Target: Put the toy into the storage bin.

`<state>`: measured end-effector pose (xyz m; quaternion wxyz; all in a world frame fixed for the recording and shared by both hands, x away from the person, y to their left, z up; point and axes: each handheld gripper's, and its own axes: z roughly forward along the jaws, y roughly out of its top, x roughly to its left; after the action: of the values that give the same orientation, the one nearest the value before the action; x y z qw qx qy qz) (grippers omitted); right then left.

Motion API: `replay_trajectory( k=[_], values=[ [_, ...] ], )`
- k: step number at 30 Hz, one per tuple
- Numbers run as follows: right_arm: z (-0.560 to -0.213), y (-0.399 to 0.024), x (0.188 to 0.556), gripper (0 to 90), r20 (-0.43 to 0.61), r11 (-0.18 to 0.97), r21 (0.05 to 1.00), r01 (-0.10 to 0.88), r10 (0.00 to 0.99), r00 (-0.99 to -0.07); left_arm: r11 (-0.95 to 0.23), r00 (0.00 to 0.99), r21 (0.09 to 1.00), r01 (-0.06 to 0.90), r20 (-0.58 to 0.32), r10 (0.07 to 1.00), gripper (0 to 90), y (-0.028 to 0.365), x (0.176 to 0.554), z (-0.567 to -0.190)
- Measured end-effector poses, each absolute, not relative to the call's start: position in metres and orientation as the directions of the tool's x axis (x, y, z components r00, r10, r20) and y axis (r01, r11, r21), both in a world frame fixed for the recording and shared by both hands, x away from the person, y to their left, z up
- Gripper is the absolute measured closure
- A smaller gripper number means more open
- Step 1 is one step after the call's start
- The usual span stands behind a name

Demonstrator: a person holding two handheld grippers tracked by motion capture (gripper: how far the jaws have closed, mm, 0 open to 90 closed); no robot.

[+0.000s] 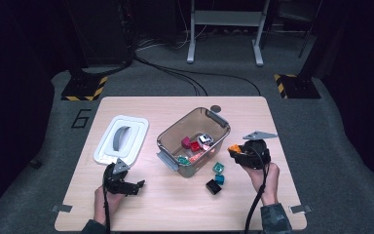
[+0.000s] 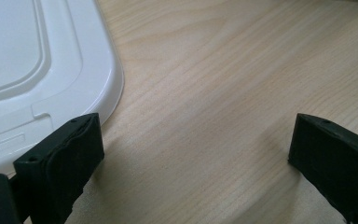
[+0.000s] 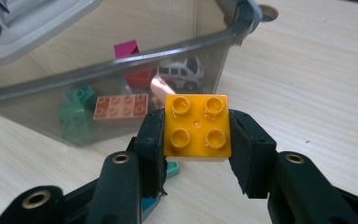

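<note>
Orange four-stud plastic brick (image 3: 196, 127), clamped between the right gripper's (image 3: 196, 140) pads beside the clear plastic bin (image 1: 222, 119), probably bound inside with the other toys; left gripper (image 2: 191, 154) rests wide, empty.

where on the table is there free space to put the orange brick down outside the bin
Bare wood lies right of the right gripper holding the orange brick, along the table near edge, and between white lid and bin. Crowded: in front of the bin, by the teal blocks and black block.
</note>
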<state>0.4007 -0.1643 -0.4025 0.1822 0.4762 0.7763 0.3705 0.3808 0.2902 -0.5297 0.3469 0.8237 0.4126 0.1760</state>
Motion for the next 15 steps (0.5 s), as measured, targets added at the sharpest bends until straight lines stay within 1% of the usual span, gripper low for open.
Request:
replay_trajectory(
  k=[15],
  values=[
    [-0.37,-0.16,0.423,58.5,0.078,0.261,0.78,0.568,0.861,-0.502,-0.421,0.596,0.716,0.557,0.008,0.803,2.9,0.29,0.382,-0.53]
  ],
)
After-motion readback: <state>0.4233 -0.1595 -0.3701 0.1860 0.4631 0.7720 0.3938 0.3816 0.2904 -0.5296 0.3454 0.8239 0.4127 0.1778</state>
